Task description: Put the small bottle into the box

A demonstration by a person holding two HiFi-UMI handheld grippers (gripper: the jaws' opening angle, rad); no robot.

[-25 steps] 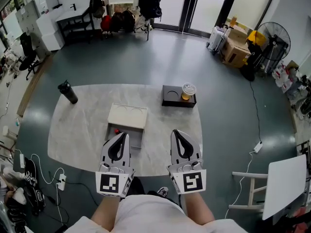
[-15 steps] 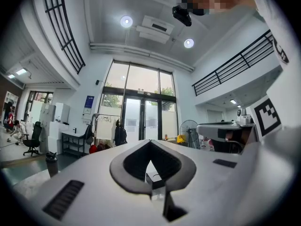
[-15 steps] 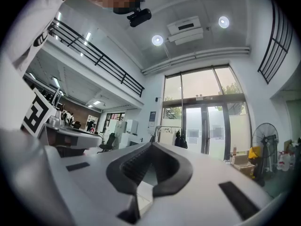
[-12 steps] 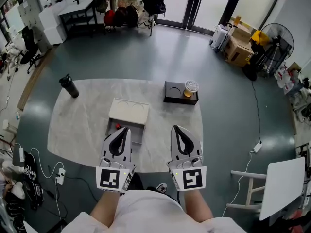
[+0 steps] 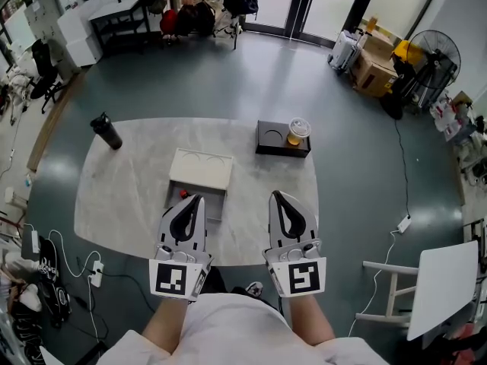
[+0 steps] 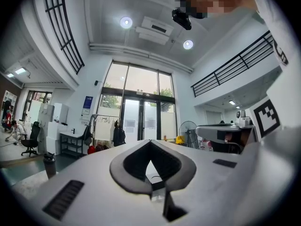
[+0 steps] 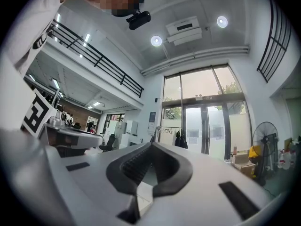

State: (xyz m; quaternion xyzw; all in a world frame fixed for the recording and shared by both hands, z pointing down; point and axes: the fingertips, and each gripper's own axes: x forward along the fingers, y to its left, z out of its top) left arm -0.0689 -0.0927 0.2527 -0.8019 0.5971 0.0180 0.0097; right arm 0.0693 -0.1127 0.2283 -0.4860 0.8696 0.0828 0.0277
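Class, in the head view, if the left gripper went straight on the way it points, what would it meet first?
Most likely the box just ahead of the left gripper on the table. How high the gripper is held is unclear, so it might pass over the box instead.

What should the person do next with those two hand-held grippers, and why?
Probably open the left hand-held gripper and ease it forward to the small red-topped thing, likely the bottle, at the near end of the box. Both it and the right hand-held gripper are shut and empty, and the left one is nearest.
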